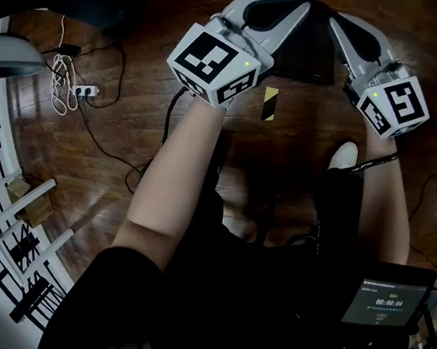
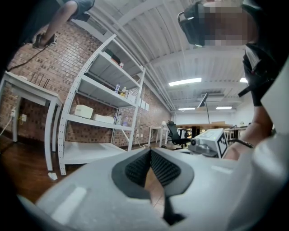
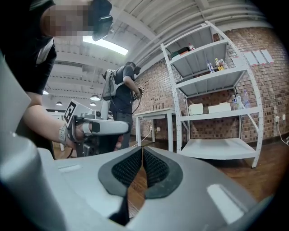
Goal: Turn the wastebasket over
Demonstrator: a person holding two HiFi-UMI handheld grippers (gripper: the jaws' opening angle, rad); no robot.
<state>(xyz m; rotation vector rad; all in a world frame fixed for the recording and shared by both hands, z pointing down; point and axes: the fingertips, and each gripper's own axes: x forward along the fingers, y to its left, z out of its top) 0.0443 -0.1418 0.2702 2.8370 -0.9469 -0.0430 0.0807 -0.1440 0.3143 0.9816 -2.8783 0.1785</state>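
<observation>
The wastebasket [image 1: 304, 54] shows only as a dark patch: its two sides lie behind the left claw [image 1: 300, 4] and the right claw [image 1: 338, 20], and its far edge melts into shadow. Well below and right of it, the print on a small screen [image 1: 382, 302] is too small to read

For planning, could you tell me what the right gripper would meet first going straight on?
Ahead of the right gripper the way looks free up to the distant white table, probably.
</observation>
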